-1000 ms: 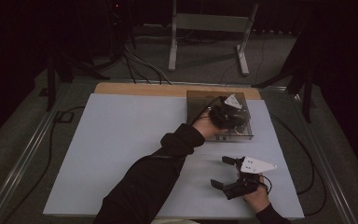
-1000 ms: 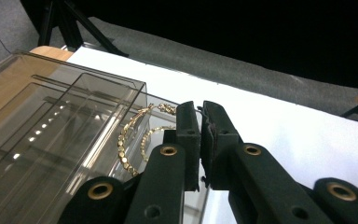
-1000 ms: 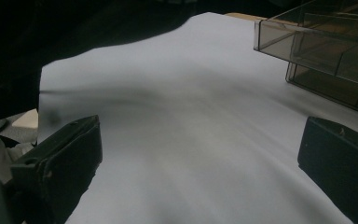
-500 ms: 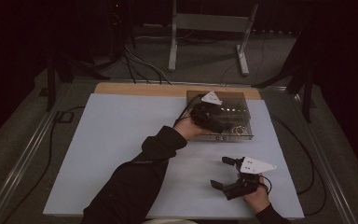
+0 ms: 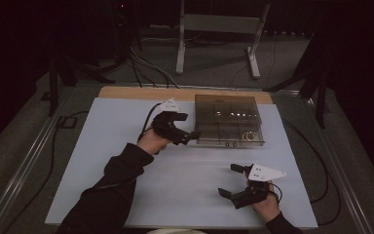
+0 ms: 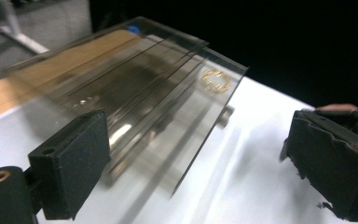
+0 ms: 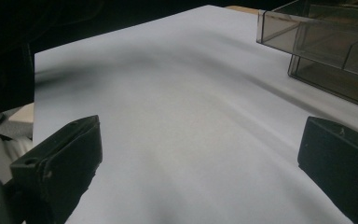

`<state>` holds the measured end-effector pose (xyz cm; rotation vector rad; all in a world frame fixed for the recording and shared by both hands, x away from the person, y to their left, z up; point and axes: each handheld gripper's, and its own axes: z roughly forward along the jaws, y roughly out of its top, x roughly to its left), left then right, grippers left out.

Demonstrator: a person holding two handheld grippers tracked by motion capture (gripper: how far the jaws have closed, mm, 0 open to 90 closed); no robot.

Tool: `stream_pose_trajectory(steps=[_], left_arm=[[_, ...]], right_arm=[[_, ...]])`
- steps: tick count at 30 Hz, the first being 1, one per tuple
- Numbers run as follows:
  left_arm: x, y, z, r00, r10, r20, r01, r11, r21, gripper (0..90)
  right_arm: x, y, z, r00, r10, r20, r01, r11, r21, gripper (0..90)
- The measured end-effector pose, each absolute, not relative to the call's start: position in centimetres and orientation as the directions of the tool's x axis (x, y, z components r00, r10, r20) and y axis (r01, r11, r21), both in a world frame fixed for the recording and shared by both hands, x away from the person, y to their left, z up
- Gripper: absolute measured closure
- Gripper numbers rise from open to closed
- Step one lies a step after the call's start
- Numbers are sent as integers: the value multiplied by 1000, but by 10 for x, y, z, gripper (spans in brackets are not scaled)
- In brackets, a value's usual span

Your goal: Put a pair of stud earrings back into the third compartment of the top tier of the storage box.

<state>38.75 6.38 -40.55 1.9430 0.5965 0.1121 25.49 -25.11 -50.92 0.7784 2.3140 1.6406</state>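
Dark floor and a metal stand [image 5: 214, 34] lay beyond the table [image 5: 126, 195], whose pale blue-white sheet ran up to a wooden strip [image 5: 141, 92] along the far edge. At the left side of the high view I saw cables [image 5: 58, 126] trailing over the grey floor. Moving right, my left forearm in its dark sleeve [image 5: 112, 180] reached diagonally across the sheet, and the left gripper [image 5: 191, 136] sat just beside the left wall of the smoked clear box [image 5: 229, 119], its tip close to that wall though I could not tell whether it touched. Its jaws had just been opening and stood wide apart with nothing between them; in the left gripper view the two black pads [image 6: 72, 163] framed bare table and the box [image 6: 135, 93], blurred, lying ahead of them. The box sat near the far edge, right of centre, divided into compartments, and a small gold ring-like coil [image 5: 249, 137] lay in its near right compartment, also visible in the left gripper view [image 6: 216, 80]. Further right and nearer to me, the right gripper [image 5: 233, 180] rested low over the sheet, well apart from the box, jaws spread with nothing gripped. In the right gripper view its pads [image 7: 60, 163] stood wide over bare sheet, the box corner [image 7: 317, 42] at upper right
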Motion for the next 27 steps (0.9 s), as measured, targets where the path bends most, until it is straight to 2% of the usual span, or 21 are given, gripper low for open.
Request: stream_pose_trajectory(steps=[1, 15, 22, 27], left_arm=[[382, 80, -408, 866, 463, -186, 358, -317, 878, 33], [329, 174, -454, 818, 543, -188, 396, -296, 870, 20], [301, 201, -479, 803, 563, -195, 407, -279, 870, 9], [283, 216, -499, 786, 596, -167, 424, -321, 847, 9]], right_arm=[[255, -251, -510, -840, 525, 137, 304, 247, 920, 0], [256, -249, -510, -838, 528, 138, 309, 250, 918, 0], [256, -248, -511, -837, 530, 136, 310, 254, 916, 0], [256, -248, -511, -838, 529, 137, 311, 255, 916, 0]])
